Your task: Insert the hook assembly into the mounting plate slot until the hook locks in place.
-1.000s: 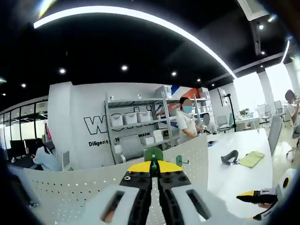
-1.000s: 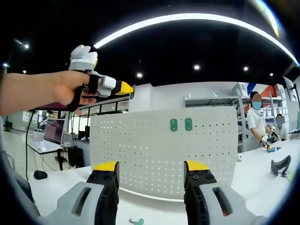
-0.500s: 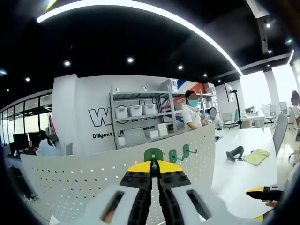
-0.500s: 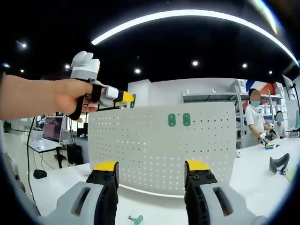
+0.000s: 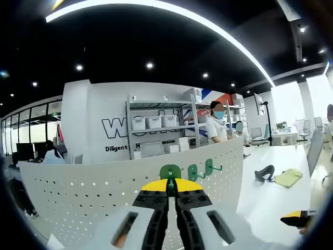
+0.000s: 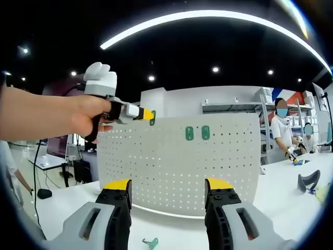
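Since a second ago our left gripper (image 6: pixel 147 114) has edged closer to the pegboard (image 6: pixel 177 166), jaws clamped on a green hook (image 5: pixel 170 172), centre frame. Right gripper (image 6: pixel 169 190) gapes empty. Misaligned, the hook could jam or slip; a spare hook (image 6: pixel 151 242) lies below.

large dark letters "Wo" on the white wall (image 5: pixel 104 130), smaller line beneath starting "Diligent", rest hidden by shelving (image 5: pixel 161 133)

Left gripper (image 5: pixel 171 183), jaws pressed together, raised in the person's hand (image 6: pixel 86 115) with forearm level. Right gripper (image 6: pixel 169 186), jaws parted and vacant, held low.
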{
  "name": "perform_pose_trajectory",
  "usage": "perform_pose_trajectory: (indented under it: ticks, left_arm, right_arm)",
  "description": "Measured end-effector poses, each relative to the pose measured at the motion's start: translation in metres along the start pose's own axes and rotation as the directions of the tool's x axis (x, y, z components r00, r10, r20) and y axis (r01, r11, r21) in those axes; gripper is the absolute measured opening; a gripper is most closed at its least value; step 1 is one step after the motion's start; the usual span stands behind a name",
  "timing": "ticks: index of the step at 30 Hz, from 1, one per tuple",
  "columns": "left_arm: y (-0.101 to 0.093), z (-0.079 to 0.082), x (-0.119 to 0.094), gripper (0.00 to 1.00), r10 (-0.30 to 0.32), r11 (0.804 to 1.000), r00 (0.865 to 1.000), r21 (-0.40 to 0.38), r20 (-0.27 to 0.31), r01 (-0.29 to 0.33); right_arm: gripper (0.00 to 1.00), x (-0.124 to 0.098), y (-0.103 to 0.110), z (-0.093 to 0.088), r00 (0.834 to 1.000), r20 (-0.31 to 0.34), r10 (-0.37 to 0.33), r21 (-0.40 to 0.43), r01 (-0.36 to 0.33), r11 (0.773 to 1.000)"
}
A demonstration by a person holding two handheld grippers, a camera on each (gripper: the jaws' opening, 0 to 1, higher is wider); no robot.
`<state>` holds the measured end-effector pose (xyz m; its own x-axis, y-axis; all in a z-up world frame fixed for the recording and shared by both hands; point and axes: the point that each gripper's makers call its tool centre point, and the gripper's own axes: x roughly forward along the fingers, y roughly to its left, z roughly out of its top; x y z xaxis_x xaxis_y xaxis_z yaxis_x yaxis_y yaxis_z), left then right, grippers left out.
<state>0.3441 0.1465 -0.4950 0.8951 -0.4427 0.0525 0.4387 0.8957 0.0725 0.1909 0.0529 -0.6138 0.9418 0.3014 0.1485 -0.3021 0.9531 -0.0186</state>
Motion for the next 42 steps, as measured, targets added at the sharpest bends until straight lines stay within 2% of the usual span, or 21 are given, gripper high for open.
perform_pose_trajectory:
  ticks: [10, 21, 31, 42]
  left_arm:
    - [0.001, -0.006, 0.013, 0.03, 0.032, 0.999, 0.999, -0.015, 0.001, -0.032]
    - [0.005, -0.012, 0.022, 0.03, 0.069, 0.997, 0.998, -0.022, -0.005, -0.069]
    - [0.01, -0.019, 0.03, 0.03, 0.102, 0.994, 0.995, -0.021, -0.014, -0.103]
    - [0.009, -0.022, 0.04, 0.03, 0.136, 0.99, 0.991, -0.018, -0.016, -0.137]
  right_arm:
    - [0.58, -0.004, 0.0, 0.001, 1.0, -0.011, 0.01, -0.007, -0.01, 1.0]
    - [0.62, -0.002, -0.01, 0.018, 0.998, -0.043, 0.034, -0.059, -0.037, 0.998]
    - [0.72, -0.002, -0.024, 0.046, 0.995, -0.086, 0.042, -0.032, -0.045, 0.998]
    - [0.79, -0.001, -0.031, 0.091, 0.997, -0.038, 0.064, -0.046, -0.066, 0.997]
